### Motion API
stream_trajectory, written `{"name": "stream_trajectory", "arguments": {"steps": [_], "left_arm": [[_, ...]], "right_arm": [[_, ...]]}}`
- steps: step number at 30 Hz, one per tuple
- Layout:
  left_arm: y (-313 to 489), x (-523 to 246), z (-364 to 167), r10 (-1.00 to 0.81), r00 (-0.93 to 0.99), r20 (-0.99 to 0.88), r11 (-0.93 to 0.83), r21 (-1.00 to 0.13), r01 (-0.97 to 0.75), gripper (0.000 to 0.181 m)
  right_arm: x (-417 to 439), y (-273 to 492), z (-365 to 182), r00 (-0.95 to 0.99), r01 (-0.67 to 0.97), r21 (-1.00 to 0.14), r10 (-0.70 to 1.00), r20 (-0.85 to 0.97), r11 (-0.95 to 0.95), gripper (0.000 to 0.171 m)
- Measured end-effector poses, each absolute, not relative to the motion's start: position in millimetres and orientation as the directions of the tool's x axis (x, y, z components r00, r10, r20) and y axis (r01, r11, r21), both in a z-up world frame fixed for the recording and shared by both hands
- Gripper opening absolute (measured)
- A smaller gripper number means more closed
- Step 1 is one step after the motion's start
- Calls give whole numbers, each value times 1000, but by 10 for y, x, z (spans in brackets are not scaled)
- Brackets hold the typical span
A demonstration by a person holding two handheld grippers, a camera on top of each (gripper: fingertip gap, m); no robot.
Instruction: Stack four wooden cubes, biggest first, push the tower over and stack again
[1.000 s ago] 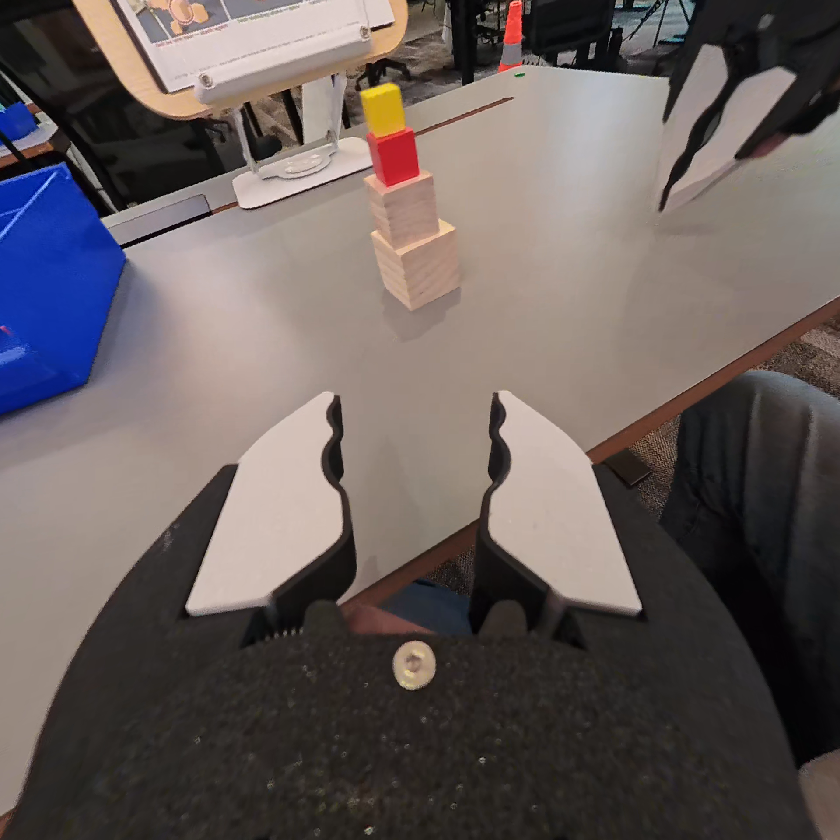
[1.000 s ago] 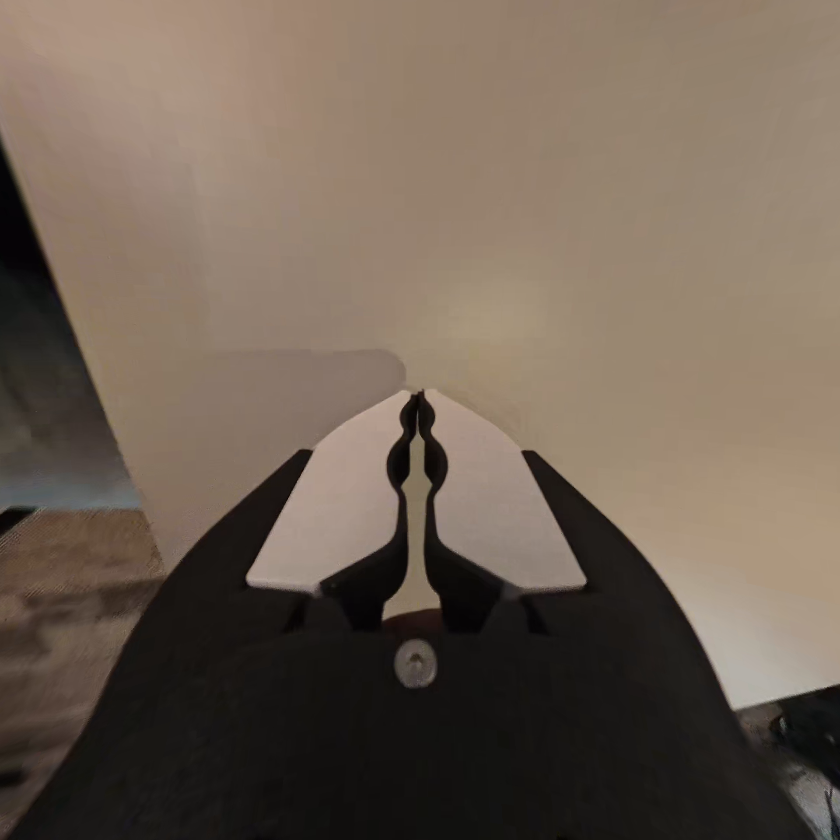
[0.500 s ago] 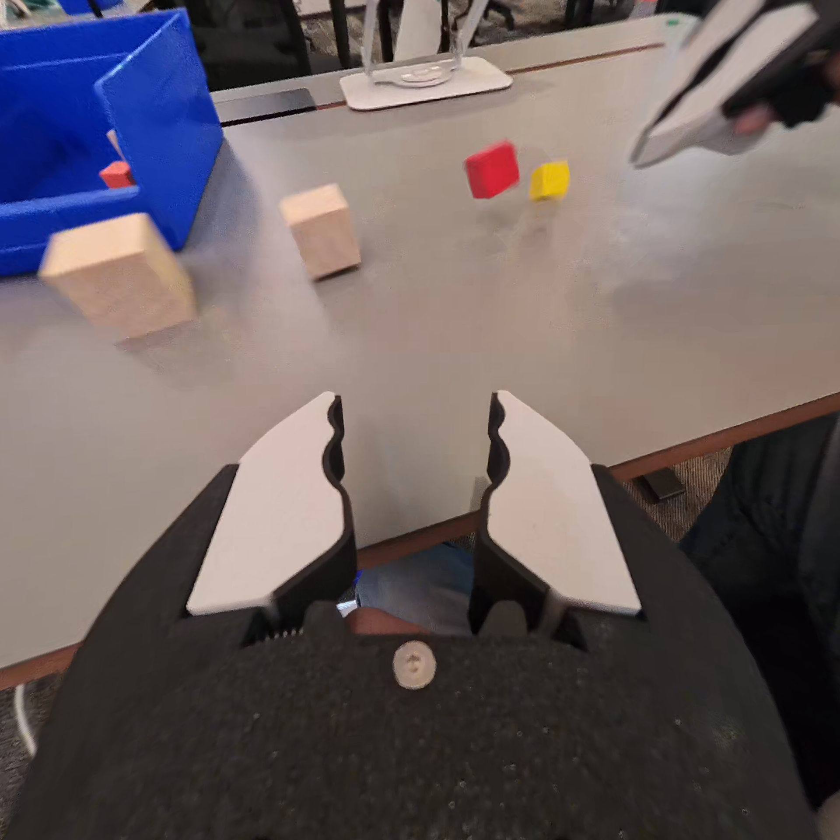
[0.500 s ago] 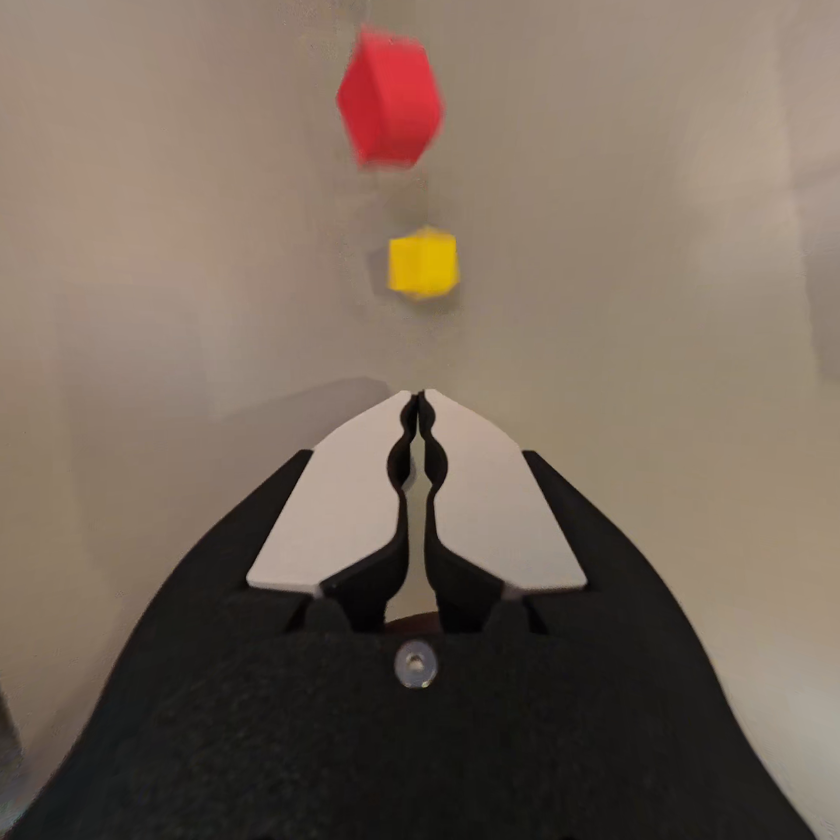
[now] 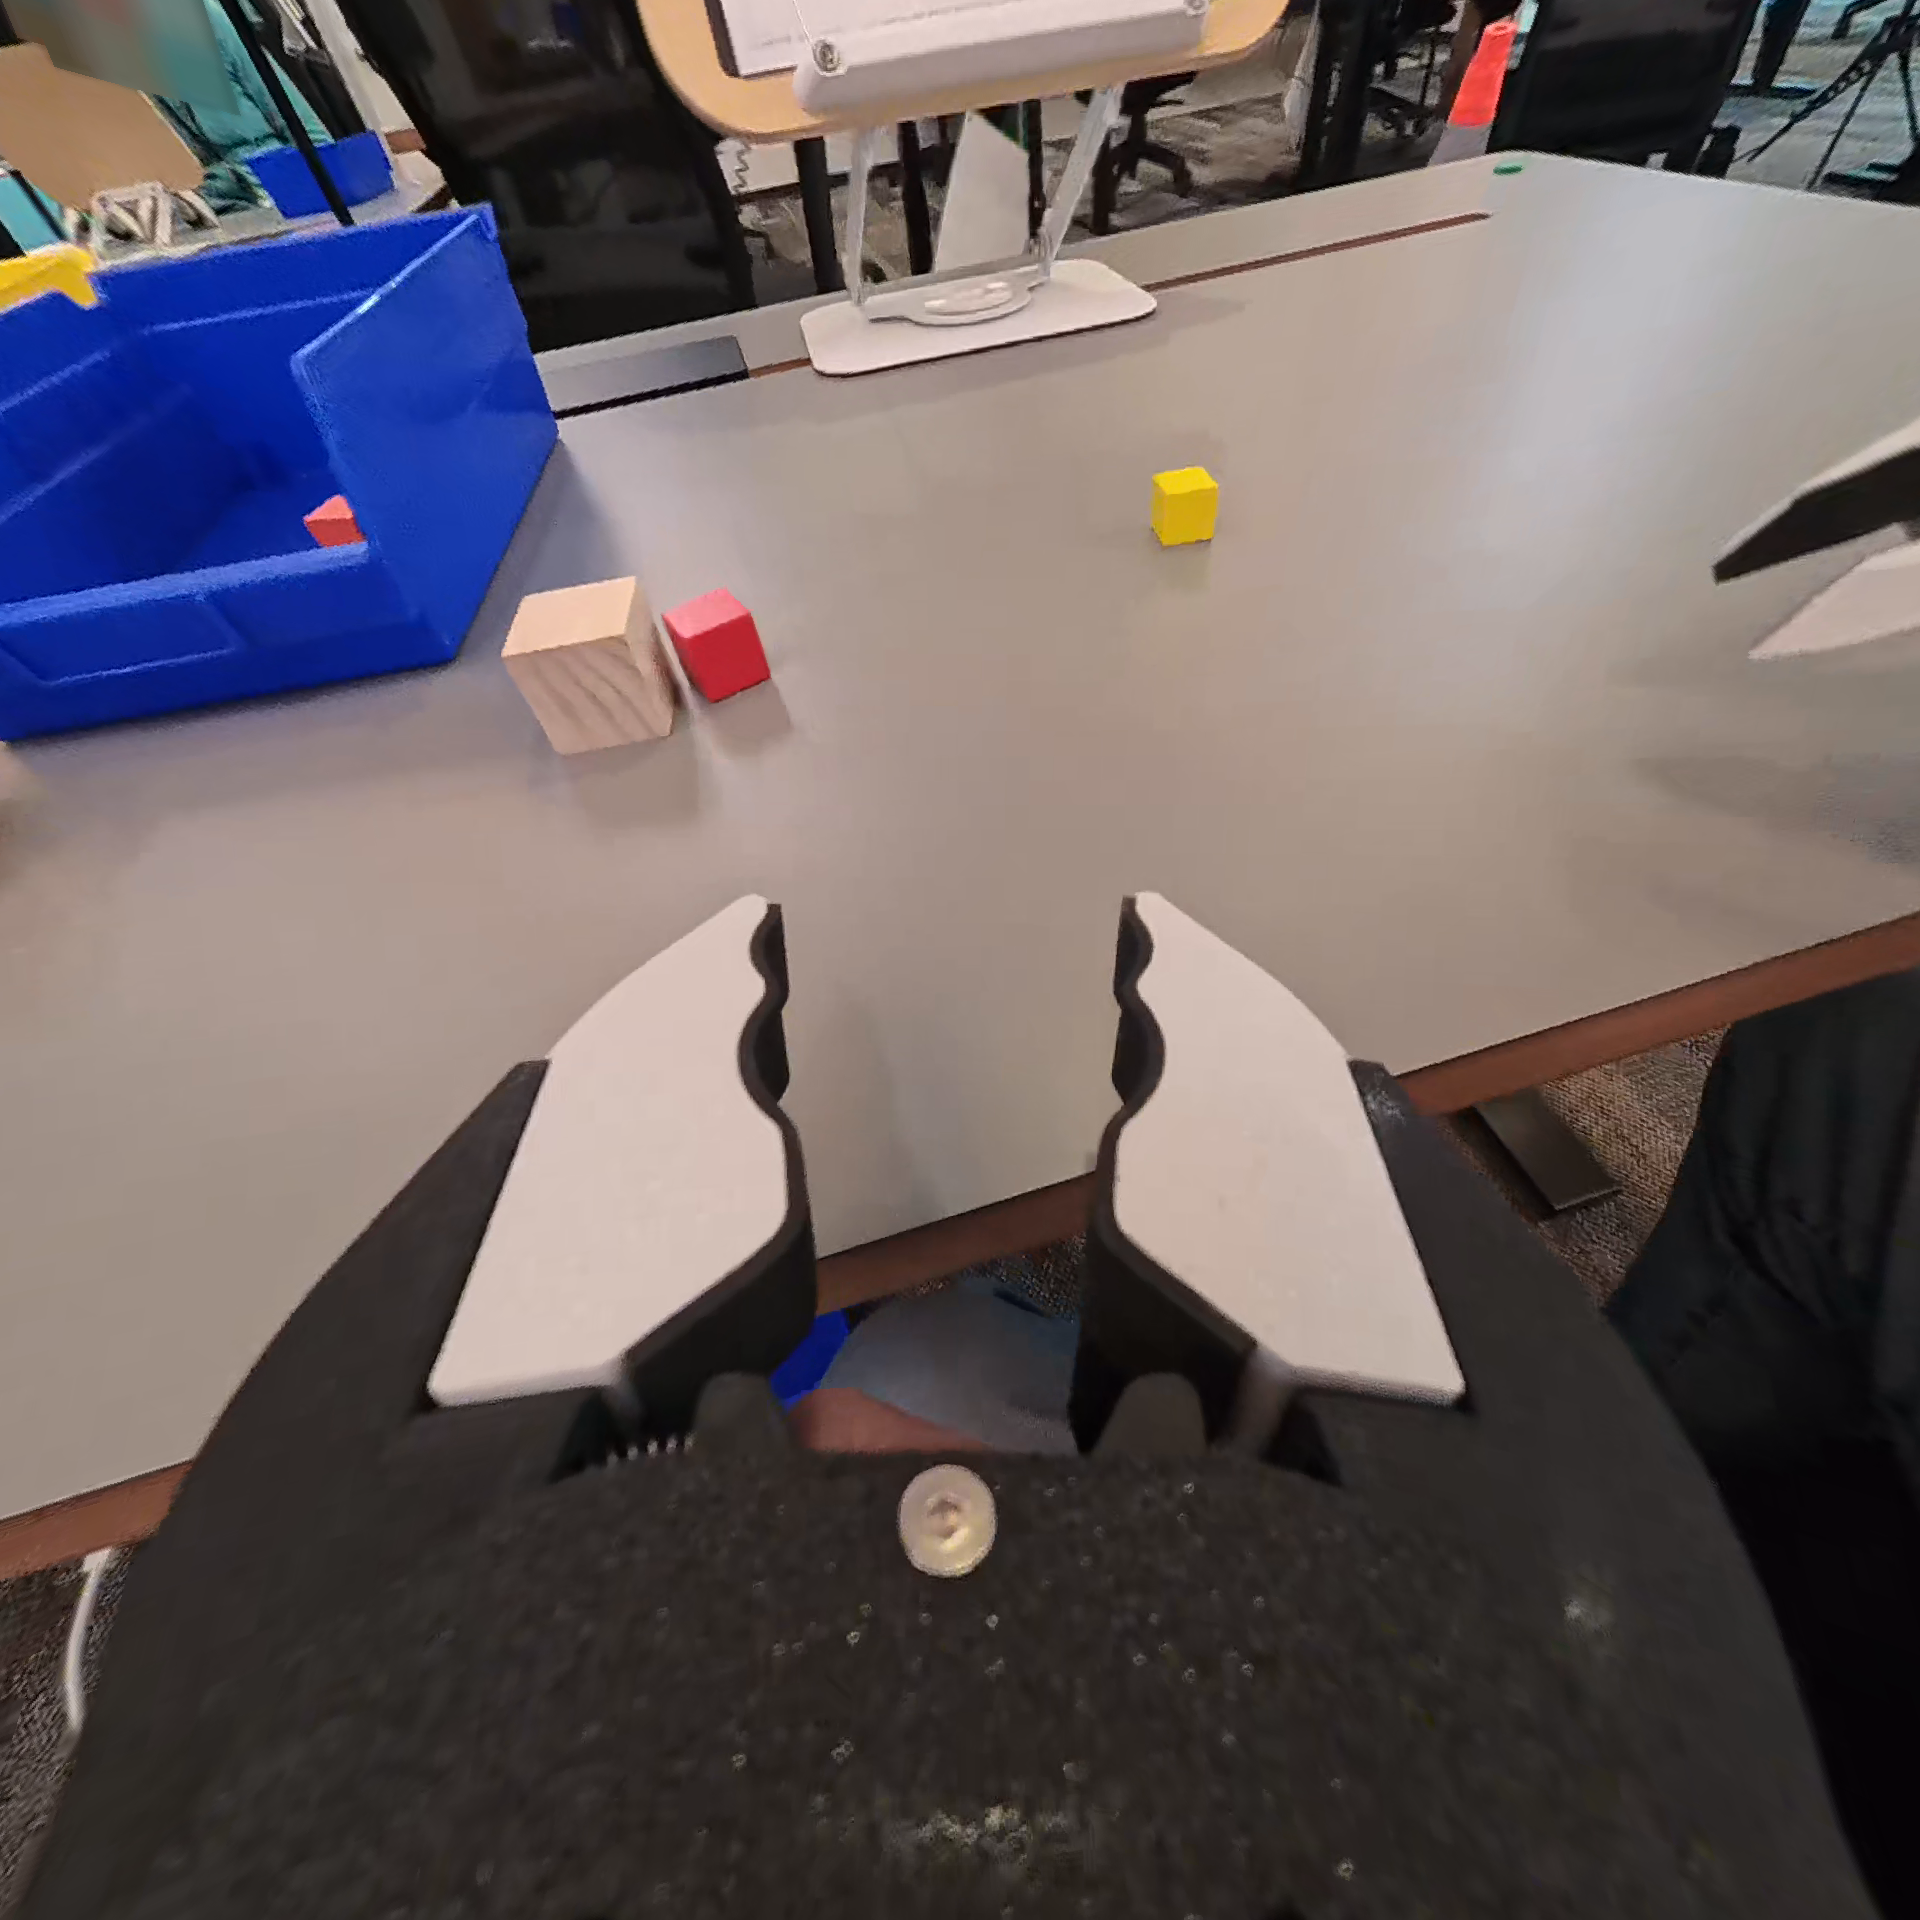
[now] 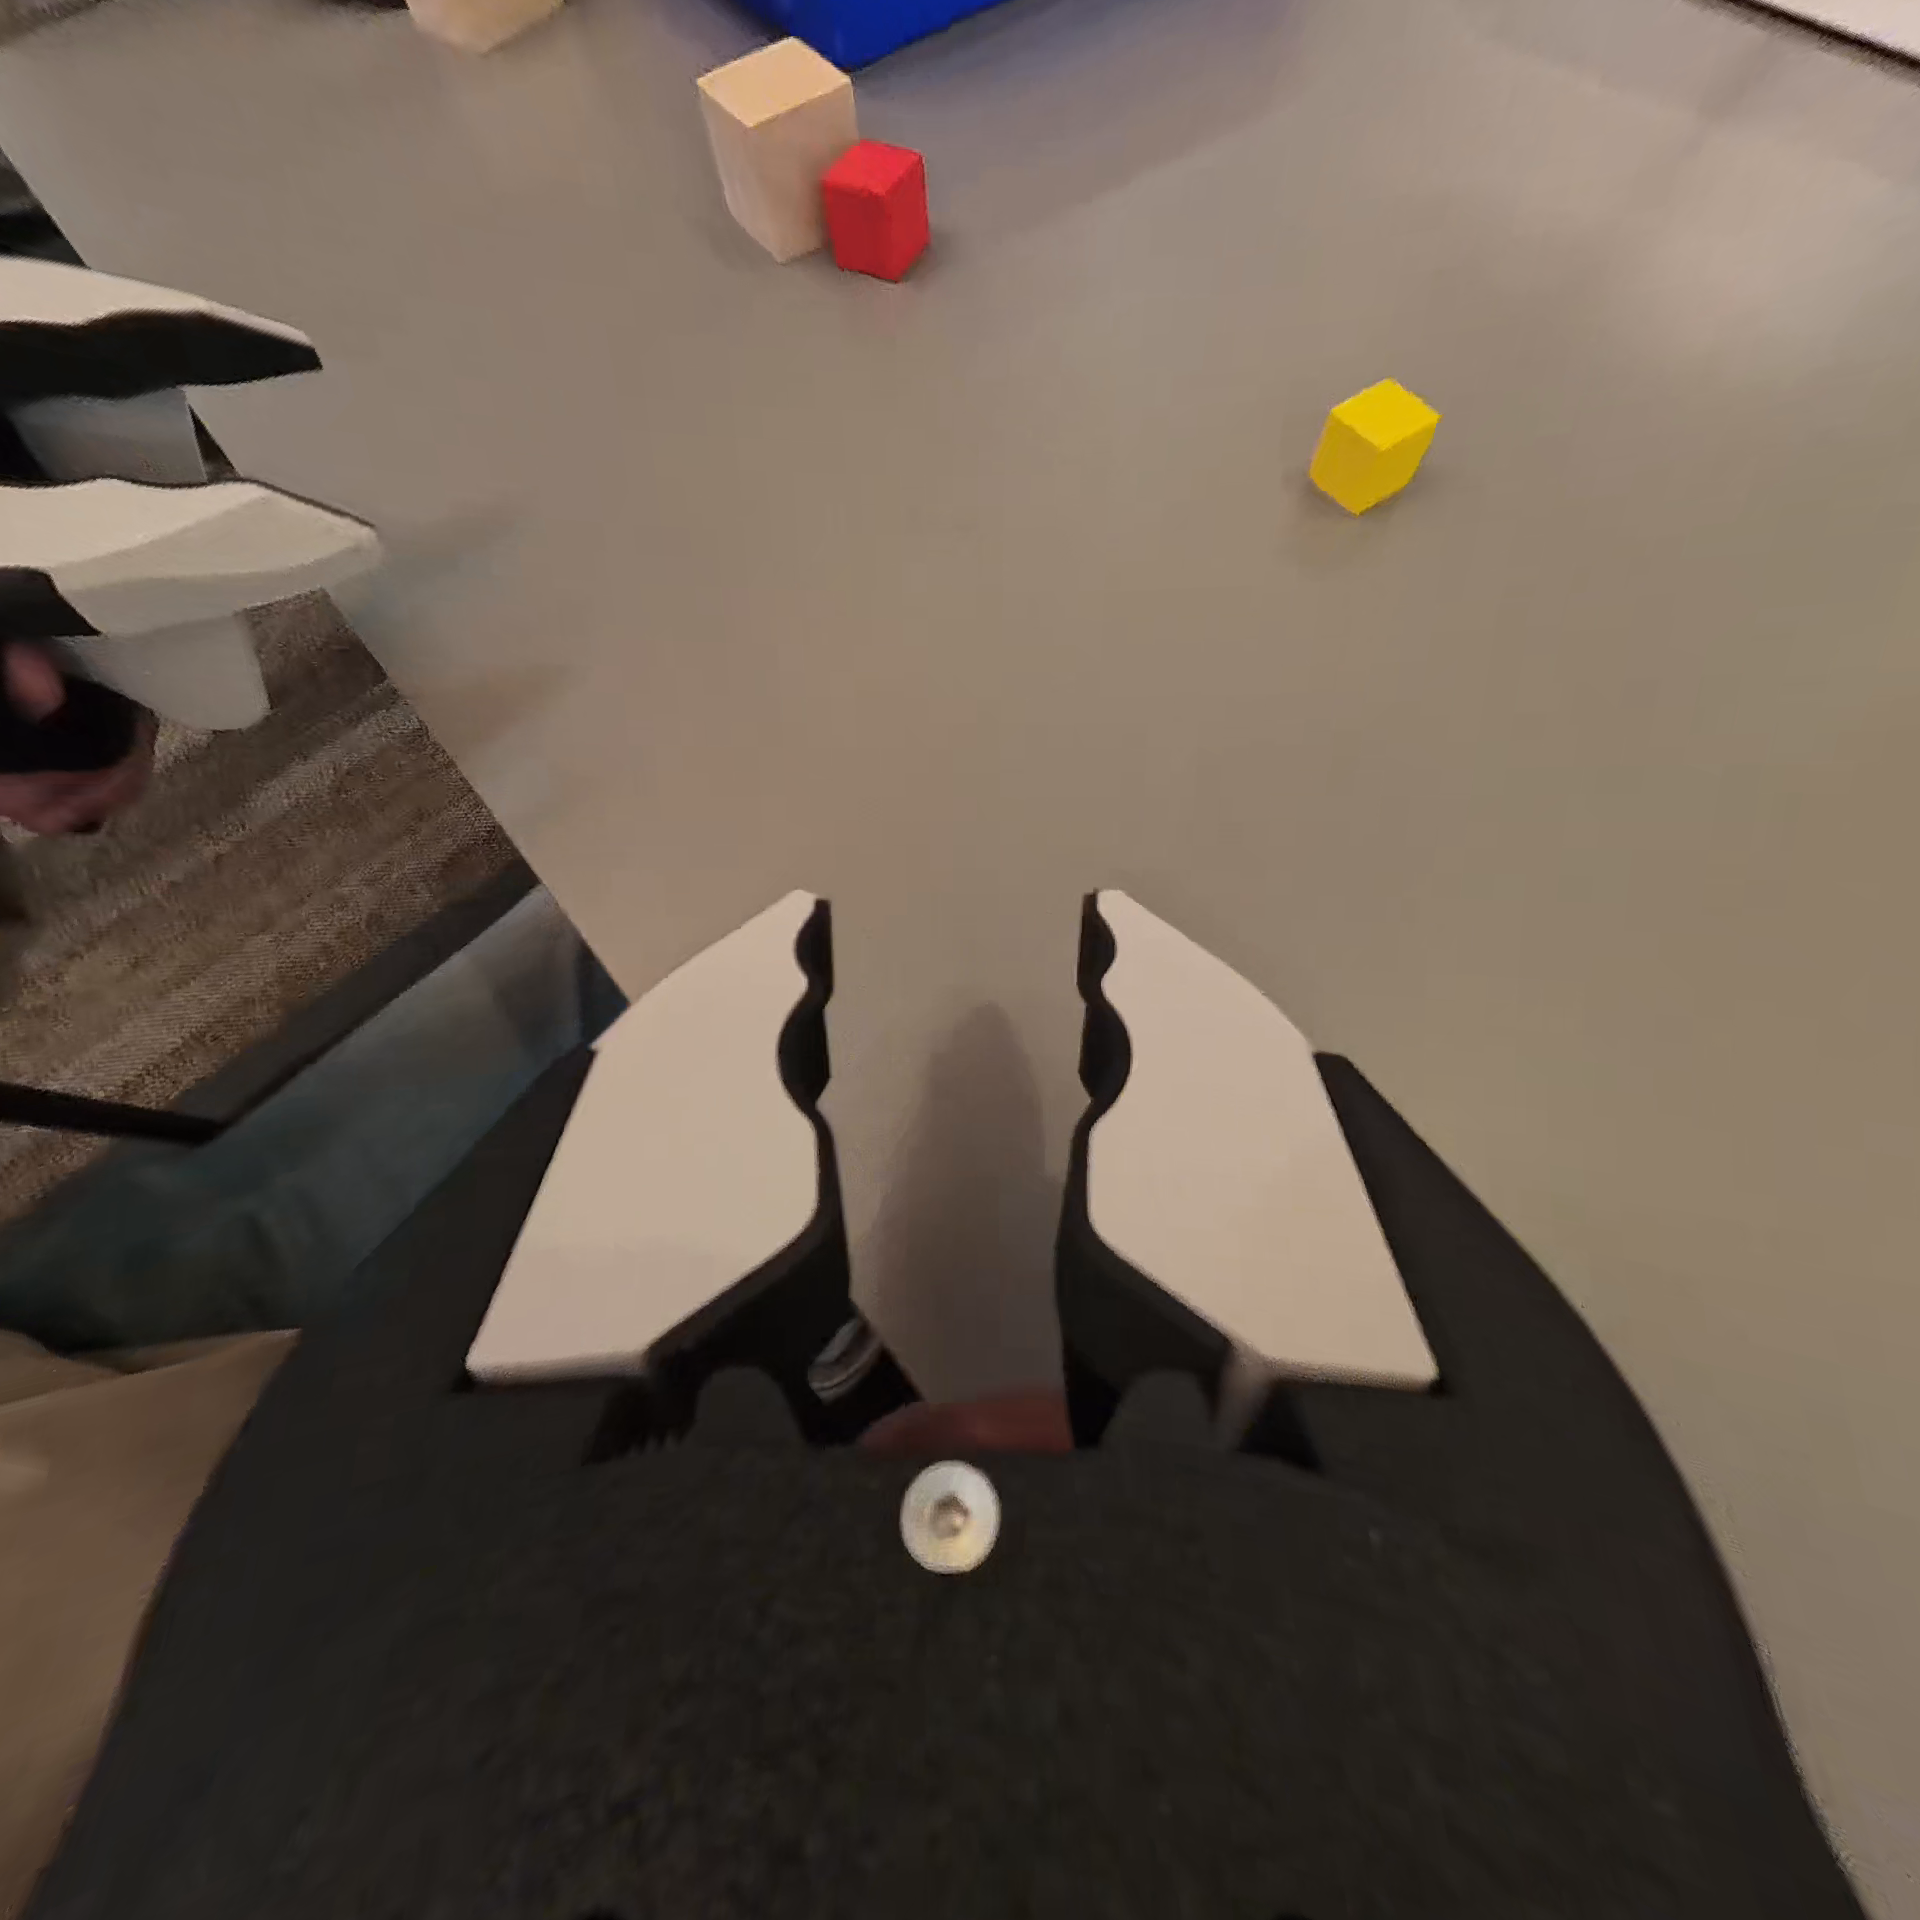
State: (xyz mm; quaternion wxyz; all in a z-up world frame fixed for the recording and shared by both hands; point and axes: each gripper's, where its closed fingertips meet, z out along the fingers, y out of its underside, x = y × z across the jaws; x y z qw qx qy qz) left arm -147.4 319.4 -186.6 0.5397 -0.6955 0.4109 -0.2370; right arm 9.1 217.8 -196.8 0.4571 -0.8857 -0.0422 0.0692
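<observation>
The cubes lie scattered on the grey table. A plain wooden cube rests near the blue bin, with the red cube close against its right side. The small yellow cube sits alone farther right. My left gripper is open and empty over the table's front edge. My right gripper is open and empty, low over the table. In the right wrist view the wooden cube, red cube and yellow cube lie ahead. Another plain cube shows at the top edge.
A blue bin stands at the left with a red block inside. A white stand holding a board is at the back. The right gripper reaches in from the right edge. A person's legs are by the table's front edge.
The four-cube tower has been knocked over and the cubes have scattered. The red cube has rolled left to the wooden cube. My right gripper has opened; the left stayed open.
</observation>
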Motion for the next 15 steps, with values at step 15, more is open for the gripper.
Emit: {"name": "stream_trajectory", "arguments": {"steps": [15], "left_arm": [[2741,-1143,-1869,-870,475,-131,-25,-951,-308,59]], "right_arm": [[300,1889,-2029,998,-56,-848,-24,-51,-528,61]]}}
